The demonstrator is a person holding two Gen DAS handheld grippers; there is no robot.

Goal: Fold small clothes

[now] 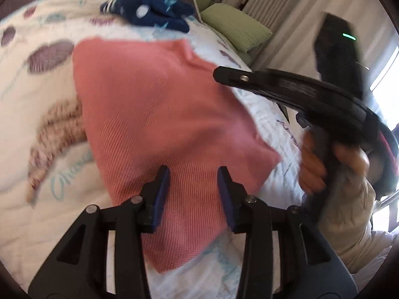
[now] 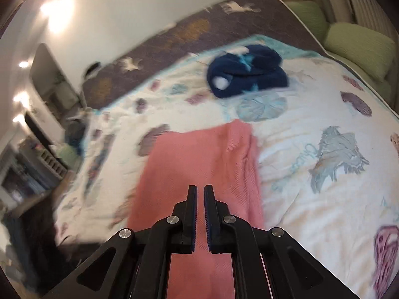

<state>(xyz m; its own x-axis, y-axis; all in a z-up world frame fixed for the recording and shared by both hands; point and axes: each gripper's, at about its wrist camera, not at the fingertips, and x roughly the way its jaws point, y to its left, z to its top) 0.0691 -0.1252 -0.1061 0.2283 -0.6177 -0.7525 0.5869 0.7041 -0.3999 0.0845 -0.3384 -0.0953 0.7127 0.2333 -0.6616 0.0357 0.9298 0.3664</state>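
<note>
Two garments: pink cloth (image 1: 159, 114), navy bundle (image 2: 247, 74).

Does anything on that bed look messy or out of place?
Yes, mildly. The navy blue garment lies in a crumpled heap near the far edge of the bedspread, unfolded. The pink cloth lies mostly flat, though one far corner is rumpled. Nothing looks spilled or damaged.

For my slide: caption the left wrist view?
Open left gripper above pink cloth on bedspread; right gripper alongside.
</note>
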